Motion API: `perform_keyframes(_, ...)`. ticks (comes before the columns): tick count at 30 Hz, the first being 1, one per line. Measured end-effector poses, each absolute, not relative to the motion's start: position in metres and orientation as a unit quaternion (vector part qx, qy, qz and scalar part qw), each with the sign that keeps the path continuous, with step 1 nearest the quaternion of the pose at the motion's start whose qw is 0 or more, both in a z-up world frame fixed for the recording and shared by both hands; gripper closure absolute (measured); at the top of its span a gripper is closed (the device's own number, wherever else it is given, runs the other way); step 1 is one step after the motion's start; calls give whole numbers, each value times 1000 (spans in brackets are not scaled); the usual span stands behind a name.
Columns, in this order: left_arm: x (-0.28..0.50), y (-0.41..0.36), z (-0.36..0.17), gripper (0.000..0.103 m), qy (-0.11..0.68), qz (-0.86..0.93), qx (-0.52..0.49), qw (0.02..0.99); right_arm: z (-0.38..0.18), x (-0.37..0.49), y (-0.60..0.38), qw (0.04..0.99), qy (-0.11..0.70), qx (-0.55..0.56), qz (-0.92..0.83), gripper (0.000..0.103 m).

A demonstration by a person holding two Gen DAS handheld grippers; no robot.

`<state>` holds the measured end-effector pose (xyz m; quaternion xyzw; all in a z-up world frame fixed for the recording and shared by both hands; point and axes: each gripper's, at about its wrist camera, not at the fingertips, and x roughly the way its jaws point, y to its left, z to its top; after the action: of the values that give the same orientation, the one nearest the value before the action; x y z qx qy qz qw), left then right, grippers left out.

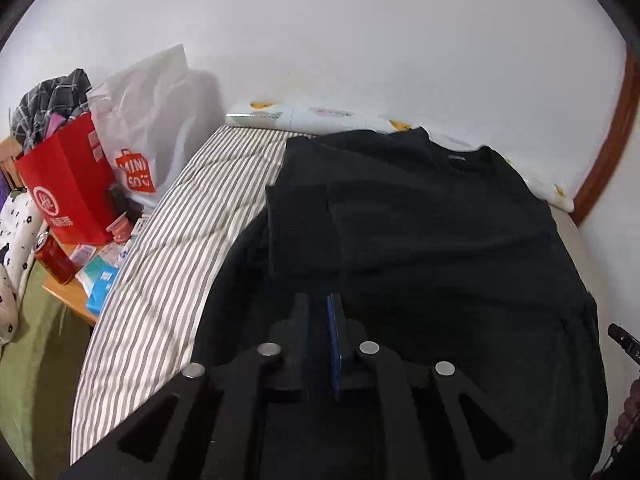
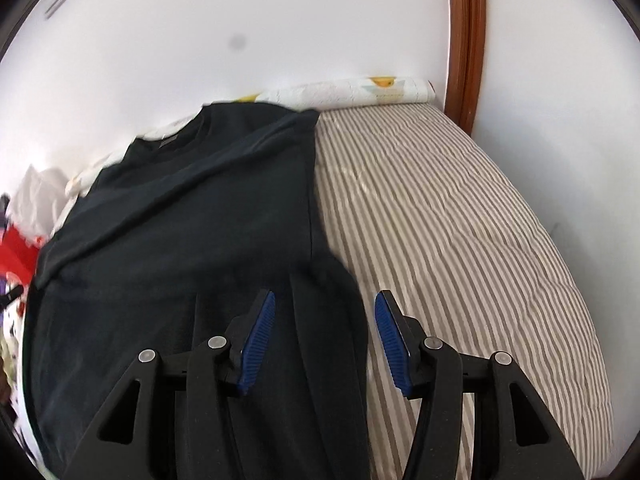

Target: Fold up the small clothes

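A dark T-shirt [image 1: 420, 240] lies flat on the striped bed [image 1: 180, 220], collar toward the wall. Its sleeve [image 1: 304, 220] is folded in over the body. My left gripper [image 1: 319, 300] hovers over the shirt's lower part with only a narrow slit between its pads; I see no cloth pinched there. In the right wrist view the shirt [image 2: 180, 220] has a straight folded side edge. My right gripper [image 2: 325, 300] stands open over that edge, with a ridge of fabric below the gap and the pads clear of it.
A rolled white printed quilt [image 2: 360, 90] lies along the wall. Left of the bed a small table [image 1: 72, 300] holds a red bag [image 1: 68, 184], a white shopping bag [image 1: 152, 120], a red can [image 1: 54, 258] and packets. Striped bed [image 2: 440, 220] stretches right to a wooden frame [image 2: 464, 40].
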<state>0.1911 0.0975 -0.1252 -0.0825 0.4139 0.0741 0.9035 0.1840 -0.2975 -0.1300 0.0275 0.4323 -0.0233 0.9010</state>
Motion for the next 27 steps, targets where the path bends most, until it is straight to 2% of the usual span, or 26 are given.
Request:
perform_keyframes(2, 174, 97, -127, 75, 415, 76, -79, 903, -133, 165, -297, 902, 430, 18, -24, 51)
perform_keyframes(4, 155, 100, -130, 65, 415, 74, -80, 903, -137, 149, -300, 900, 434, 22, -23, 48)
perform_keyframes(5, 143, 102, -133, 55, 416, 76, -79, 903, -140, 142, -302, 899, 437, 29, -21, 46)
perform_keyframes(7, 128, 105, -139, 47, 416, 81, -74, 903, -147, 128, -308, 895, 443, 42, -19, 44)
perform_keyframes(14, 80, 126, -169, 47, 429, 99, -70, 895, -175, 84, -312, 887, 458, 59, -9, 44)
perform_keyframes(18, 63, 135, -181, 47, 431, 79, -91, 894, -181, 61, -305, 902, 430, 37, -12, 44)
perform_keyframes(21, 57, 126, -183, 47, 425, 64, -72, 900, -182, 54, -303, 906, 421, 39, -16, 52)
perform_keyframes(22, 57, 123, -184, 47, 425, 65, -63, 901, -182, 55, -302, 906, 422, 39, -13, 59)
perform_keyframes(23, 56, 119, -185, 47, 424, 66, -54, 902, -182, 56, -300, 905, 424, 40, -8, 62)
perform_keyframes(27, 56, 112, -185, 57, 413, 76, -49, 906, -183, 64, -291, 906, 423, 22, -16, 62)
